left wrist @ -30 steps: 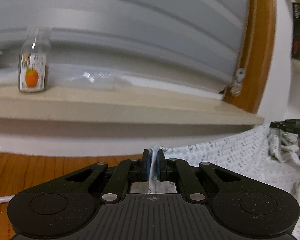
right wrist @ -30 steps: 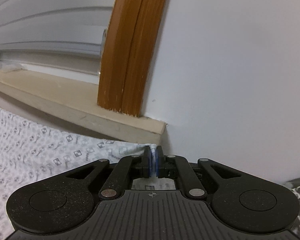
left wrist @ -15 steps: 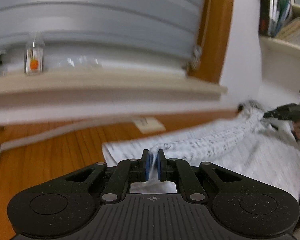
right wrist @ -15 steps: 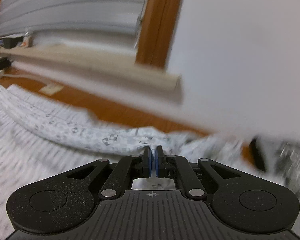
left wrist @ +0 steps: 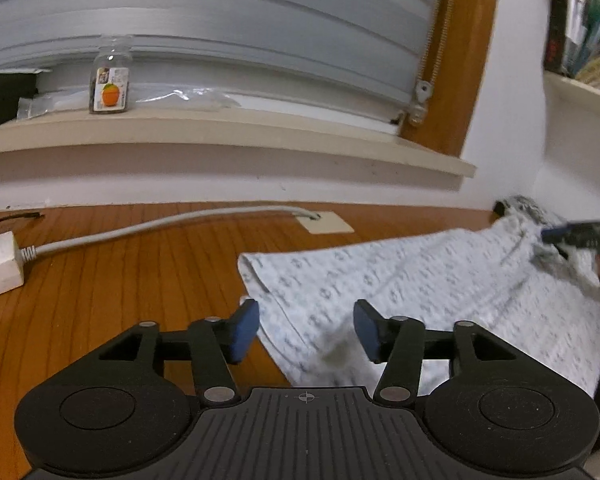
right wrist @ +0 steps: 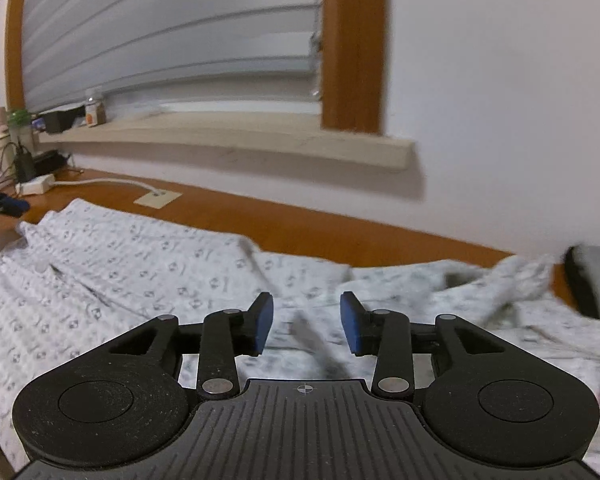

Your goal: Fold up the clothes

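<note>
The patterned white garment (left wrist: 440, 292) lies spread on the wooden floor (left wrist: 100, 280) below the window sill (left wrist: 220, 132). Our left gripper (left wrist: 306, 330) is opening, its blue pads parted over the garment's folded corner, pressing on nothing. Our right gripper (right wrist: 306, 326) is also opening, the cloth lying loose beneath its separated pads, unheld.

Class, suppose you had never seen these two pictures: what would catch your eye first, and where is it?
First, the white patterned garment spread flat across the orange-brown wooden floor, running from below the window sill towards the right wall. Next, the blue-padded jaws in the foreground: the left gripper and the right gripper are both opening, with cloth lying beneath them but not pinched. A small bottle with an orange label stands on the sill.
</note>
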`<action>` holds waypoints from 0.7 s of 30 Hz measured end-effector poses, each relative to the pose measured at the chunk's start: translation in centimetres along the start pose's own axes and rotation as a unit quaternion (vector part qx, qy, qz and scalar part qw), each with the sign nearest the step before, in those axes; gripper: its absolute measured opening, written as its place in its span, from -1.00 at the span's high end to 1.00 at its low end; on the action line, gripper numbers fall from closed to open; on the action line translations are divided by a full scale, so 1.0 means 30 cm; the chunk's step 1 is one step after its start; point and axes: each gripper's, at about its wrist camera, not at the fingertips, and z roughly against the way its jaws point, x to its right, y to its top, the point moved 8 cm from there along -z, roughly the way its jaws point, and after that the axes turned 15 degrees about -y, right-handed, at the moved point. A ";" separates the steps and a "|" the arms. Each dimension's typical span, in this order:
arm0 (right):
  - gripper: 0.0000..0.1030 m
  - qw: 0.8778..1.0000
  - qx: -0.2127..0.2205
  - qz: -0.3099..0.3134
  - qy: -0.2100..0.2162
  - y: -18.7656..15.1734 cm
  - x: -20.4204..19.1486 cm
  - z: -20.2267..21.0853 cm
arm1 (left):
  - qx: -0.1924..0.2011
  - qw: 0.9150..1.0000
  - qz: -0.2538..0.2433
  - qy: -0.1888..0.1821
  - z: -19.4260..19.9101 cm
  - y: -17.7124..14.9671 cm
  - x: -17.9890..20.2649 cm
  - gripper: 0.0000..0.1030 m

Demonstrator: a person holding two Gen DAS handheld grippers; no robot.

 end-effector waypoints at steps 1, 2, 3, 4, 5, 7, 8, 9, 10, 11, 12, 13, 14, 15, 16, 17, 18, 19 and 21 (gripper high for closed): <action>0.24 1.000 -0.003 0.002 0.002 -0.006 -0.016 -0.020 | 0.001 1.000 0.006 0.002 -0.010 0.007 -0.012 -0.11; 0.21 1.000 -0.006 0.004 0.003 -0.012 -0.033 -0.040 | 0.001 1.000 0.013 0.005 -0.019 0.011 -0.028 -0.09; 0.17 1.000 -0.009 0.006 0.005 -0.018 -0.049 -0.060 | 0.002 1.000 0.021 0.009 -0.028 0.014 -0.045 -0.02; 0.11 1.000 -0.012 0.007 0.007 -0.025 -0.064 -0.079 | 0.002 1.000 0.027 0.011 -0.034 0.017 -0.063 0.06; 0.10 1.000 -0.014 0.006 0.008 -0.033 -0.073 -0.091 | 0.002 0.999 0.031 0.013 -0.039 0.020 -0.081 0.30; 0.10 1.000 -0.017 0.008 0.006 -0.045 -0.086 -0.108 | 0.001 0.999 0.034 0.019 -0.042 0.025 -0.109 0.44; 0.11 1.000 -0.012 0.013 0.000 -0.044 -0.094 -0.107 | -0.001 0.999 0.029 0.025 -0.036 0.026 -0.117 0.44; 0.11 1.000 -0.008 0.020 -0.004 -0.042 -0.102 -0.105 | -0.003 0.999 0.025 0.031 -0.030 0.028 -0.124 0.44; 0.11 1.000 -0.003 0.029 -0.007 -0.034 -0.115 -0.102 | -0.005 0.999 0.020 0.038 -0.024 0.029 -0.132 0.44; 0.12 0.999 0.001 0.038 -0.007 -0.020 -0.135 -0.099 | -0.007 0.999 0.015 0.044 -0.018 0.031 -0.139 0.44; 0.12 0.999 0.002 0.042 -0.004 -0.008 -0.157 -0.099 | -0.013 0.999 0.009 0.050 -0.013 0.028 -0.145 0.44; 0.12 0.999 0.002 0.046 0.003 0.007 -0.185 -0.104 | -0.019 0.998 0.006 0.054 -0.011 0.023 -0.148 0.44; 0.12 0.998 0.002 0.054 0.011 0.024 -0.223 -0.112 | -0.025 0.998 0.003 0.057 -0.008 0.018 -0.151 0.44; 0.12 0.998 0.002 0.063 0.019 0.040 -0.261 -0.121 | -0.028 0.998 0.003 0.058 -0.008 0.012 -0.152 0.44; 0.12 0.997 0.004 0.073 0.027 0.057 -0.308 -0.133 | -0.030 0.998 0.003 0.057 -0.008 0.005 -0.152 0.44; 0.13 0.996 0.006 0.082 0.038 0.077 -0.368 -0.149 | -0.032 0.998 0.003 0.056 -0.010 -0.002 -0.152 0.44; 0.13 0.995 0.009 0.088 0.050 0.093 -0.423 -0.161 | -0.035 0.998 0.002 0.056 -0.012 -0.009 -0.151 0.44; 0.14 0.993 0.012 0.097 0.067 0.110 -0.487 -0.170 | -0.037 0.998 0.001 0.057 -0.014 -0.015 -0.149 0.44; 0.17 0.988 0.019 0.118 0.103 0.144 -0.629 -0.176 | -0.042 0.998 0.002 0.055 -0.021 -0.024 -0.148 0.39</action>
